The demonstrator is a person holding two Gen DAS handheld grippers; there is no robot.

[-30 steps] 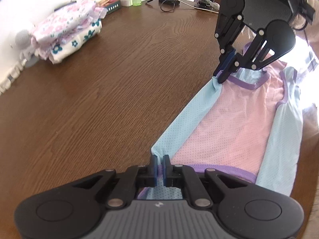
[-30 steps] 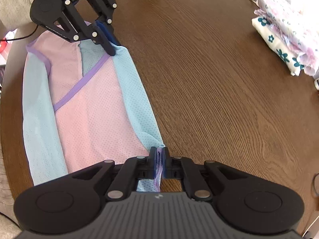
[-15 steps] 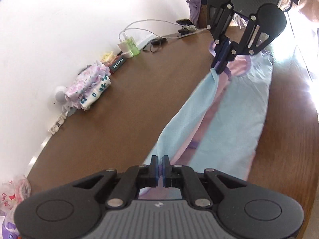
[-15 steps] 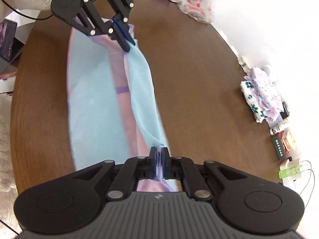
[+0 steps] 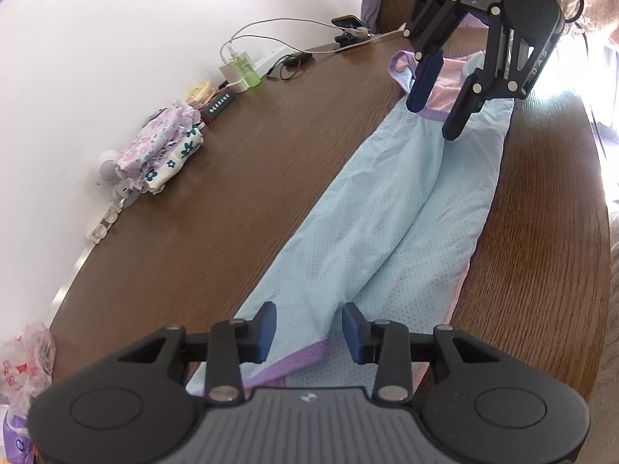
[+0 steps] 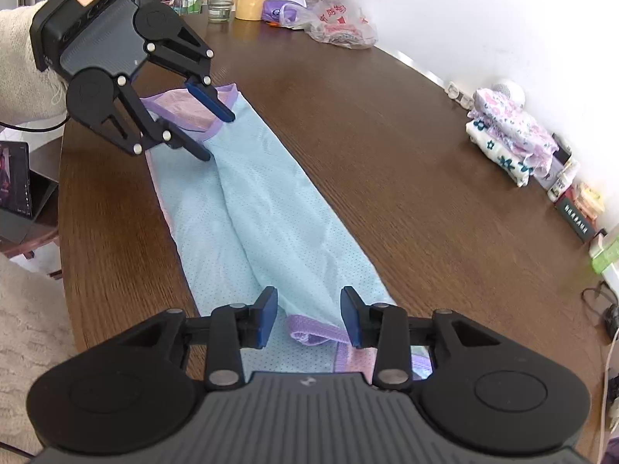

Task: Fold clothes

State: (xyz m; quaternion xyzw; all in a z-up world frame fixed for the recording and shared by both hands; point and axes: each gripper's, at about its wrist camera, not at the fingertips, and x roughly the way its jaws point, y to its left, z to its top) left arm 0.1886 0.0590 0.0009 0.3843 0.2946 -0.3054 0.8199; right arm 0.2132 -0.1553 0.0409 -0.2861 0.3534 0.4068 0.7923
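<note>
My left gripper (image 5: 308, 326) stands open, jaws spread over the purple-trimmed end of the garment (image 5: 390, 208), gripping nothing. My right gripper (image 6: 309, 311) is likewise open, above the other end, where purple trim and a patch of pink show between its jaws.

The garment lies flat on the wooden table (image 5: 232, 178) as a long, narrow band. Its two blue side panels are laid inward and meet along a lengthwise crease, and pink shows only at the ends and along one edge. Taking the stack of folded floral clothes (image 6: 510, 131) as landmark, the band sits well apart from it, toward the table edge opposite the wall.

The long axis runs from one gripper to the other, roughly parallel to the wall behind the stack.

I judge the lengthwise fold is down. For a clean result, I keep both panel edges aligned along the centre crease and check that the cloth stays flat wherever I grip it.
</note>
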